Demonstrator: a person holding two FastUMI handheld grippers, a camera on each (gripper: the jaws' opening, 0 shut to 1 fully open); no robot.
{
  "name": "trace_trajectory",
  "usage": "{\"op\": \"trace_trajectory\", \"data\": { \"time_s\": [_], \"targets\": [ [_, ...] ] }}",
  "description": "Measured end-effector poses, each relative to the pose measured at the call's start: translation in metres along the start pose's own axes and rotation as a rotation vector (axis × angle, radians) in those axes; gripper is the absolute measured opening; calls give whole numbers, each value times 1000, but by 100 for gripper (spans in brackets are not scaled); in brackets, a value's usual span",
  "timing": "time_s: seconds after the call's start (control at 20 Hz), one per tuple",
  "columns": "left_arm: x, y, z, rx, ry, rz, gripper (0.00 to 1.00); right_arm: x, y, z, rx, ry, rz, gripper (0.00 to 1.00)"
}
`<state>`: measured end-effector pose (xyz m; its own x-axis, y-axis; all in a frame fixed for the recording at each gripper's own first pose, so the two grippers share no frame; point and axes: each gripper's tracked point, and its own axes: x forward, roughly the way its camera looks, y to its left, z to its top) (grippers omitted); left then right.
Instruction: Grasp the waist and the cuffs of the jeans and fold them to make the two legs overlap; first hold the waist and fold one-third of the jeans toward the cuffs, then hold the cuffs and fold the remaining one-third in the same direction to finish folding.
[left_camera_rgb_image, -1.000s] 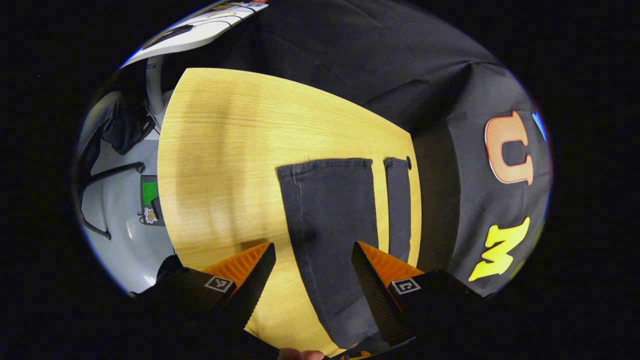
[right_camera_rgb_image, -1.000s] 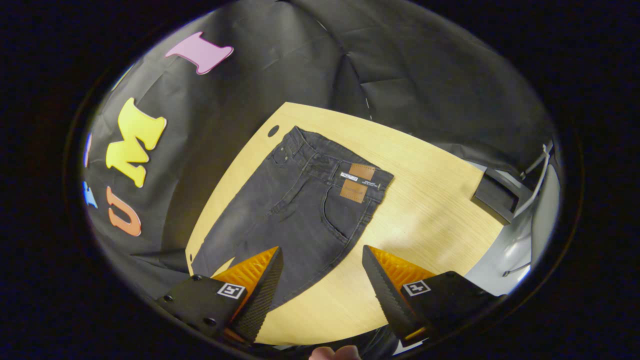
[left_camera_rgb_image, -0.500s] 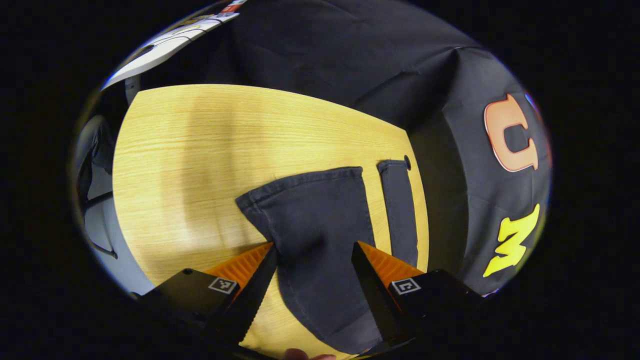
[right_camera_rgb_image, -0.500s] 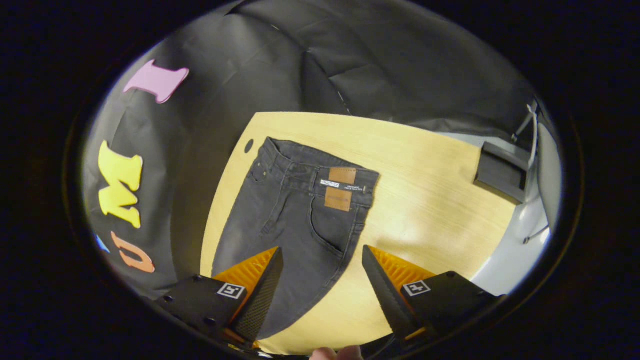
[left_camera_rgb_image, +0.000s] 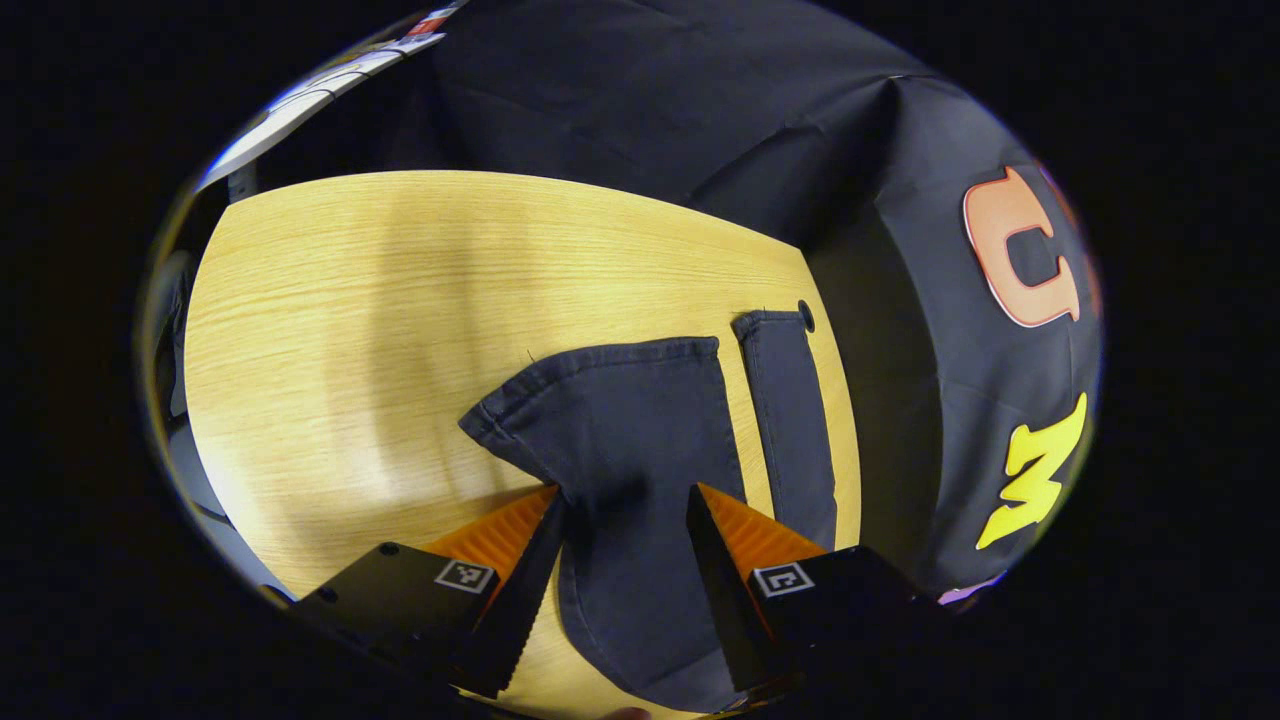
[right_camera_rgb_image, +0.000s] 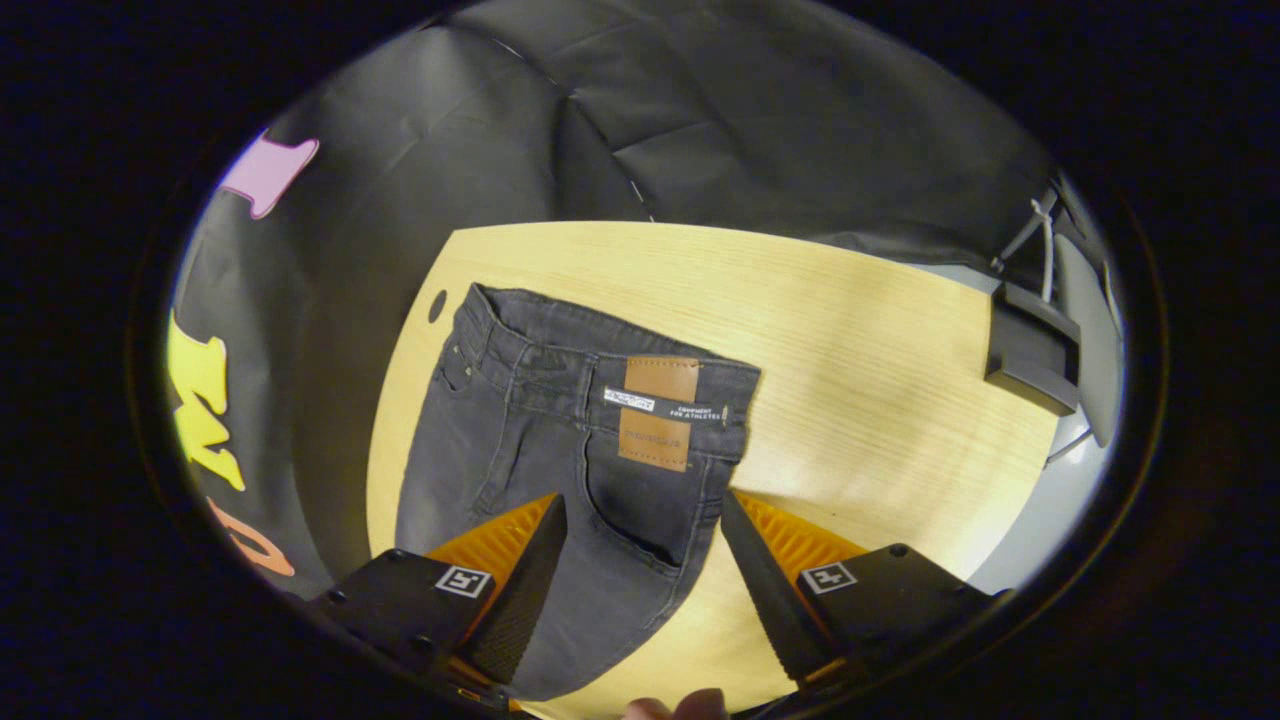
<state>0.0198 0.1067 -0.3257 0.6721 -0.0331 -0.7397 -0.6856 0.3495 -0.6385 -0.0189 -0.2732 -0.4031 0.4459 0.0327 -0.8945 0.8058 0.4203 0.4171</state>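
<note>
A: Where are the jeans (right_camera_rgb_image: 560, 450)?

B: Spread flat on the wooden table (left_camera_rgb_image: 400, 290), dark grey, waist toward one end and legs toward the other. In the right gripper view the waistband with its brown patch (right_camera_rgb_image: 655, 412) lies just beyond the fingers.

A: And the right gripper (right_camera_rgb_image: 640, 560)?

B: Its fingers stand apart over the hip and pocket, one on each side, gripping nothing. A black box (right_camera_rgb_image: 1030, 350) sits far off to the right.

A: The left gripper (left_camera_rgb_image: 625, 545)?

B: It is at the near leg's cuff (left_camera_rgb_image: 600, 400). The cloth bunches between its fingers and the cuff corner lifts, but a gap is visible, so I cannot tell whether both fingers press on it. The other cuff (left_camera_rgb_image: 785, 400) lies flat at the table's right edge.
</note>
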Motion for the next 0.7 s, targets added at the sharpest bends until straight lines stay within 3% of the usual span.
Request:
{"op": "trace_trajectory", "data": {
  "time_s": [0.05, 0.1, 0.15, 0.2, 0.35, 0.45, 0.6, 0.65, 0.7],
  "targets": [
    [3, -3, 1, -4, 1, 3, 89, 3, 1, -2, -12, 2, -27, 98],
    [6, -5, 1, -3, 5, 7, 74, 4, 1, 0, -23, -11, -54, 99],
    [8, -6, 2, 3, 9, 13, 83, 2, 1, -1, -27, -20, -82, 98],
    [10, -3, 2, 12, 12, 26, 67, 2, -2, 0, -39, -29, -118, 98],
    [12, 4, 3, 24, 10, 86, 55, 6, -12, 2, -51, -39, -264, 90],
    [14, 7, 3, 18, 12, 109, 22, 6, -25, 3, -57, -54, -362, 64],
    [14, 7, 2, 49, 48, 113, 16, 3, -30, 6, -43, -55, -395, 21],
    [14, 8, 1, 55, 64, 117, 15, 4, -29, 5, -40, -50, -383, 21],
    [15, 7, 0, 52, 80, 116, 12, 3, -28, 6, -44, -41, -370, 5]
  ]
}}
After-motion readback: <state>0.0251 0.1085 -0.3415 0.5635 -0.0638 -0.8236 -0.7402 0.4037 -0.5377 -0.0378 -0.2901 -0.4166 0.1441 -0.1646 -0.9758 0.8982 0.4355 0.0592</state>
